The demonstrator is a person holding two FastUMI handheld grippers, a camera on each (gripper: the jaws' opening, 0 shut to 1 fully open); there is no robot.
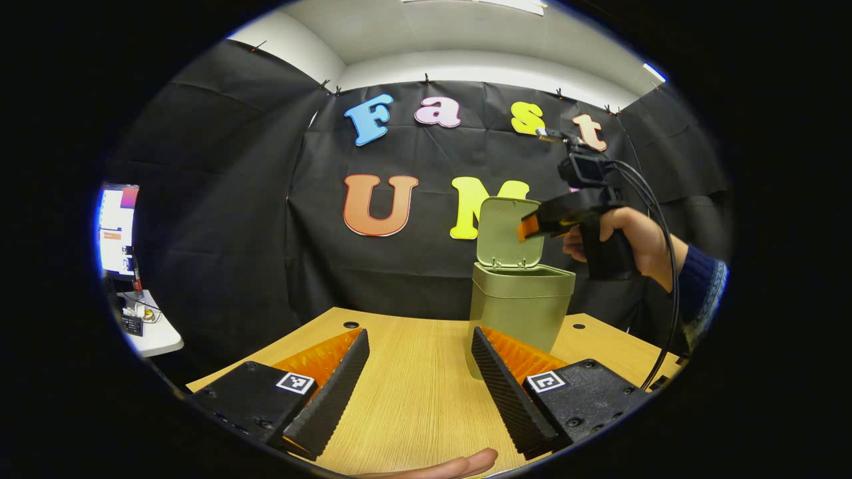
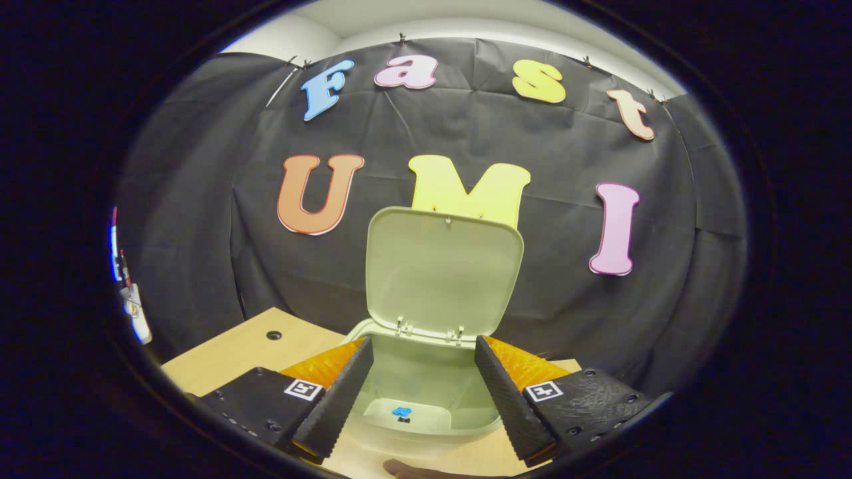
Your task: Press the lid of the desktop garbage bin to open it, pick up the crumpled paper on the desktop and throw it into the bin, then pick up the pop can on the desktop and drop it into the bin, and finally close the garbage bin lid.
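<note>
Ahead of your left gripper (image 1: 419, 386), item one: the worktop (image 1: 413, 392), pale wood grain, running from under the gripper to the booth wall. It carries the bin; no paper or can is visible on the stretch you can see from either gripper.

Item two: the garbage bin (image 1: 519, 299), olive green, standing on the worktop just past your left gripper's right-hand finger and partly behind it. From the right gripper view you look straight down into its mouth (image 2: 426, 399); something small and blue lies at the bottom, too small to identify.

Item three: the lid (image 2: 442, 269), swung up and standing nearly vertical on its rear hinge, so the mouth is clear for dropping. By that, the opening step reads as done.

Item four: your right gripper (image 2: 416, 392), jaws spread wide with nothing between them, poised directly above the bin's mouth. In the left gripper view it sits high beside the raised lid (image 1: 526, 229), held by your hand (image 1: 632, 239). That placement suits a release over the opening, or a reach for the lid.

Item five: your left gripper, jaws likewise apart and empty, held low over bare worktop, idle.
</note>
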